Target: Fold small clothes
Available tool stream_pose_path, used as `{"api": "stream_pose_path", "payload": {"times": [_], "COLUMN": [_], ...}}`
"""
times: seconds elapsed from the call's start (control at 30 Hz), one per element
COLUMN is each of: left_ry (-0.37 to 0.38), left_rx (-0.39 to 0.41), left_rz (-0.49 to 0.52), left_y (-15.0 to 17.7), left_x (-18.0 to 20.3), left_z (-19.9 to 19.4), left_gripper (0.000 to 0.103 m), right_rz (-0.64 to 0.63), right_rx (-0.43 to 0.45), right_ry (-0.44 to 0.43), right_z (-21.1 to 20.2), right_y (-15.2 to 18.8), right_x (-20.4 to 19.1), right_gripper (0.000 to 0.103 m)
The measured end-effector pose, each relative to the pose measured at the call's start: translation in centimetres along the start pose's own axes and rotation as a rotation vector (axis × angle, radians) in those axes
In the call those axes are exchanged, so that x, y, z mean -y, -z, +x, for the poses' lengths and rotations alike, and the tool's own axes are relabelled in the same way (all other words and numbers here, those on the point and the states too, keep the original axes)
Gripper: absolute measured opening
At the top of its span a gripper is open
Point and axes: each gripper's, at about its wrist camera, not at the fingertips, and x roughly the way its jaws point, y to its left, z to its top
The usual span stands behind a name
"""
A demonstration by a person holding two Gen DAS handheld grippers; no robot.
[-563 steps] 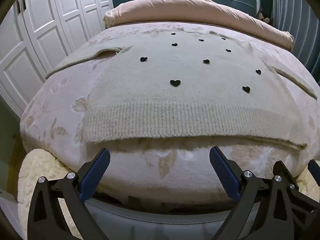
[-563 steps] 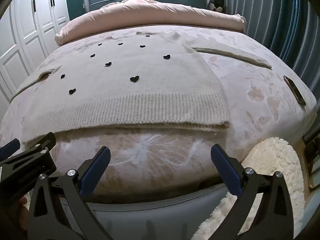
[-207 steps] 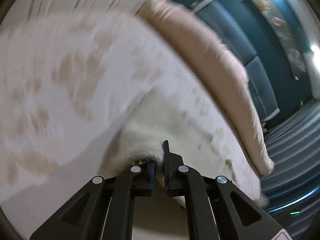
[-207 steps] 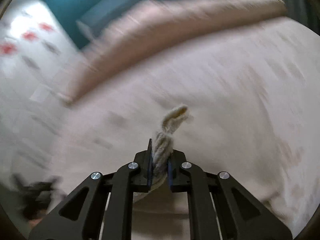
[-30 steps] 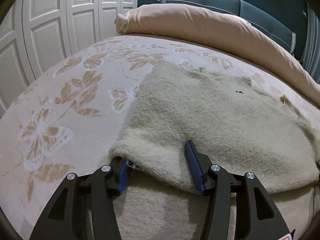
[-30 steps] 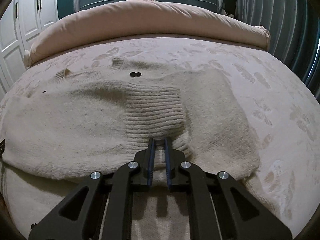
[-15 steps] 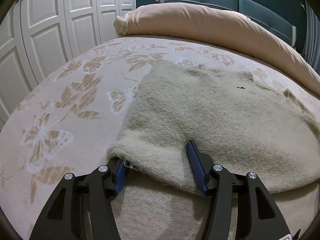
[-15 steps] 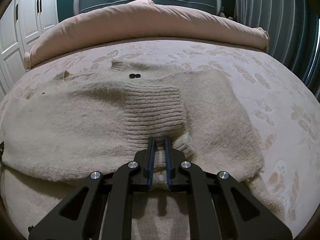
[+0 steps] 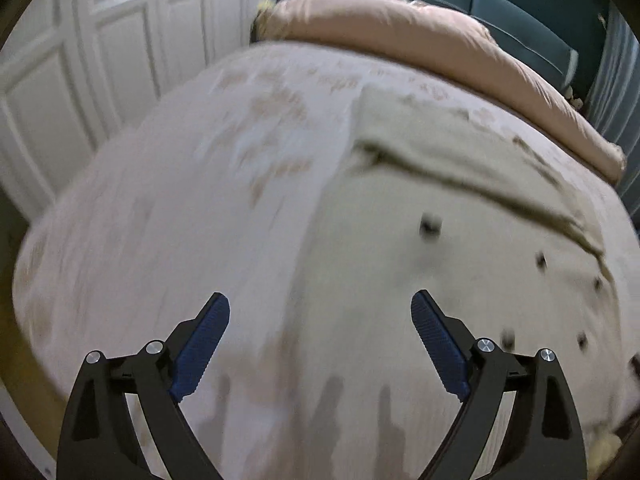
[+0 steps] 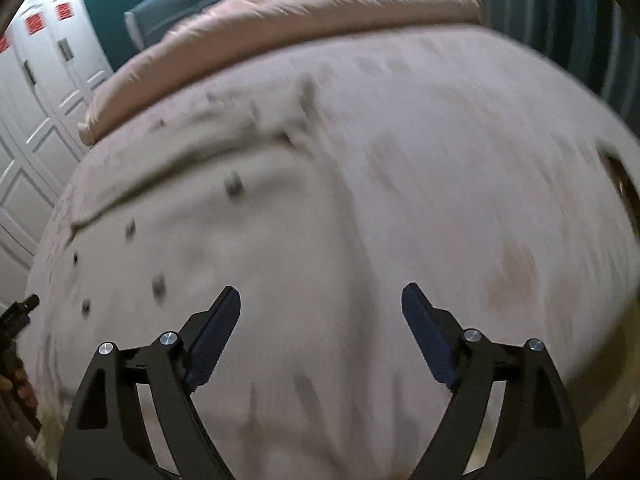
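Both claws hang wide open with nothing between their pads: our left claw [image 9: 320, 344] and right claw [image 10: 320, 336] hover above the near edge of the sweater [image 9: 420, 272]. It lies on the bed [image 9: 180, 220], its far part folded over. Both views are blurred. Beyond it lies a pink duvet [image 9: 400, 28].

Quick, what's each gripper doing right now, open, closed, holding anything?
Left gripper: open, holding nothing, above the sweater.
Right gripper: open, holding nothing, above the sweater.
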Motion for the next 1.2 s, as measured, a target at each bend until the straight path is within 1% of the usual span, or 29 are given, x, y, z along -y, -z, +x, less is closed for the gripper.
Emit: {"api": "stream_pose_path", "payload": {"times": [0.03, 0.1, 0.13, 0.17, 0.23, 0.3, 0.33, 0.37, 0.4, 0.43, 0.47, 0.5, 0.53, 0.6, 0.63, 0.67, 0.73, 0.77, 0.87, 0.93, 1.03, 1.1, 1.13, 1.17, 1.2], "left_ry": [0.008, 0.054, 0.072, 0.099, 0.076, 0.131, 0.147, 0.165, 0.179, 0.177, 0.178, 0.198, 0.216, 0.225, 0.235, 0.243, 0.258, 0.253, 0.244, 0.247, 0.270, 0.281, 0.284, 0.286, 0.285], "left_rx": [-0.028, -0.085, -0.103, -0.116, -0.083, -0.094, -0.097, -0.101, -0.107, -0.131, -0.139, -0.139, -0.127, -0.096, -0.077, -0.070, -0.056, -0.052, -0.083, -0.125, -0.224, -0.278, -0.289, -0.293, -0.277], "left_rz": [-0.032, -0.120, -0.155, -0.199, -0.183, -0.169, -0.161, -0.143, -0.122, -0.105, -0.104, -0.110, -0.111, -0.093, -0.079, -0.069, -0.042, -0.013, 0.033, 0.041, 0.018, 0.026, 0.035, 0.048, 0.058], "left_y": [1.1, 3.2, 4.0, 4.9, 5.5, 5.6, 5.6, 5.4, 5.2, 4.8, 4.5, 4.2, 3.8, 3.4, 3.3, 3.2, 3.4, 4.0, 6.3, 8.3, 12.2, 14.5, 15.3, 15.6, 15.2], "left_x": [-0.7, -2.2, -2.6, -3.0, -2.5, -1.3, -0.7, 0.0, 0.7, 1.2, 1.5, 1.5, 1.5, 1.3, 1.1, 0.9, 0.3, -0.2, -1.4, -2.8, -4.1, -3.9, -3.7, -3.3, -2.9], "left_z": [-0.3, -0.3, -0.2, 0.0, -0.4, -0.4, -0.3, -0.4, -0.5, -0.5, -0.7, -1.1, -2.1, -3.9, -5.4, -6.2, -8.3, -9.8, -12.6, -14.1, -15.7, -17.1, -17.8, -18.7, -19.4], "left_gripper": [0.090, 0.090, 0.090, 0.090, 0.090, 0.089, 0.086, 0.070, 0.040, 0.026, 0.007, 0.006, 0.005, 0.004, 0.004, 0.004, 0.002, 0.001, 0.001, 0.001, 0.000, 0.000, 0.000, 0.000, 0.000], "right_rz": [0.026, 0.090, 0.107, 0.131, 0.156, 0.178, 0.193, 0.206, 0.212, 0.213, 0.214, 0.219, 0.225, 0.207, 0.188, 0.168, 0.109, 0.082, -0.014, -0.073, -0.124, -0.152, -0.158, -0.164, -0.171], "right_rx": [-0.027, -0.065, -0.077, -0.095, -0.104, -0.110, -0.113, -0.114, -0.119, -0.132, -0.144, -0.146, -0.125, -0.081, -0.060, -0.050, -0.053, -0.066, -0.134, -0.216, -0.340, -0.398, -0.432, -0.440, -0.434], "right_ry": [-0.016, -0.056, -0.076, -0.120, -0.174, -0.181, -0.186, -0.201, -0.202, -0.197, -0.211, -0.222, -0.230, -0.242, -0.252, -0.254, -0.253, -0.247, -0.222, -0.206, -0.187, -0.180, -0.182, -0.185, -0.187], "right_z": [-0.3, -0.5, -0.4, -0.2, 0.3, 1.3, 1.7, 2.0, 2.2, 2.5, 2.6, 2.3, 1.6, -0.6, -2.2, -3.2, -5.4, -6.1, -8.3, -9.7, -11.3, -12.5, -13.3, -13.8, -14.2], "right_y": [1.3, 3.8, 4.2, 4.5, 4.3, 3.6, 3.3, 2.9, 2.6, 2.2, 1.8, 1.7, 1.5, 1.3, 1.3, 1.5, 2.3, 2.8, 5.2, 7.6, 11.4, 13.2, 14.1, 14.3, 14.1], "right_x": [0.9, 2.0, 2.1, 2.1, 1.7, 1.0, 0.8, 0.5, 0.2, -0.1, -0.3, -0.3, -0.3, -0.4, -0.6, -0.7, -0.7, -0.7, -0.4, 0.3, 1.2, 1.4, 1.5, 1.5, 1.4], "right_gripper": [0.081, 0.081, 0.081, 0.081, 0.081, 0.082, 0.080, 0.065, 0.057, 0.034, 0.009, 0.009, 0.008, 0.007, 0.007, 0.007, 0.006, 0.006, 0.006, 0.006, 0.006, 0.006, 0.006, 0.006, 0.006]}}
